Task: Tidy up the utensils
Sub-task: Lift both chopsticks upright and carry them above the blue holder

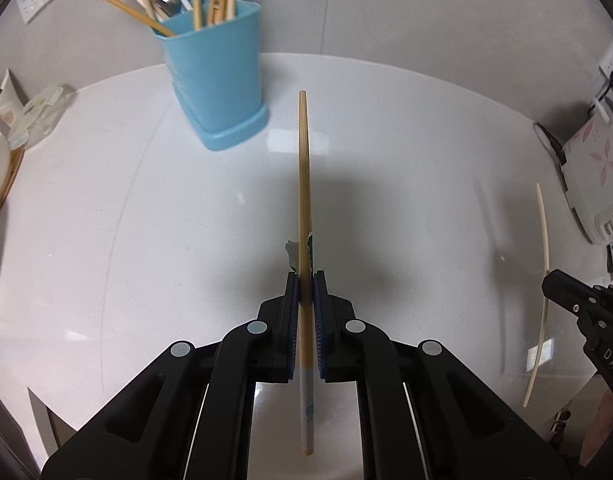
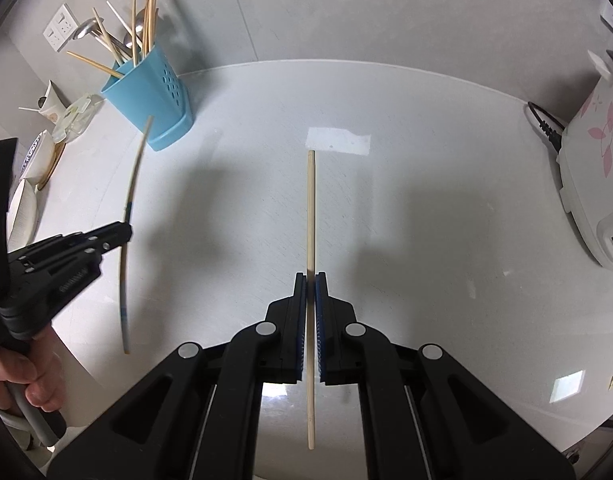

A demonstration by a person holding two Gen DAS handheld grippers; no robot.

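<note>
My left gripper (image 1: 306, 280) is shut on a tan chopstick (image 1: 303, 184) with a grey-and-blue patterned end, held above the white table and pointing away from me. It shows again in the right wrist view as the left gripper (image 2: 124, 234) with that tan chopstick (image 2: 136, 168) curving toward the holder. My right gripper (image 2: 310, 278) is shut on a pale chopstick (image 2: 311, 208), seen from the left as the right gripper (image 1: 552, 280) and its pale chopstick (image 1: 543, 232). A blue utensil holder (image 1: 216, 76) (image 2: 148, 92) stands at the back left, holding chopsticks and metal spoons.
The white round table (image 1: 146, 220) (image 2: 426, 220) spreads under both grippers. Bowls and a paper cup (image 2: 46, 108) crowd its left edge. A white appliance with pink flowers (image 2: 598, 160) sits at the right edge. A person's hand (image 2: 22, 376) holds the left gripper's handle.
</note>
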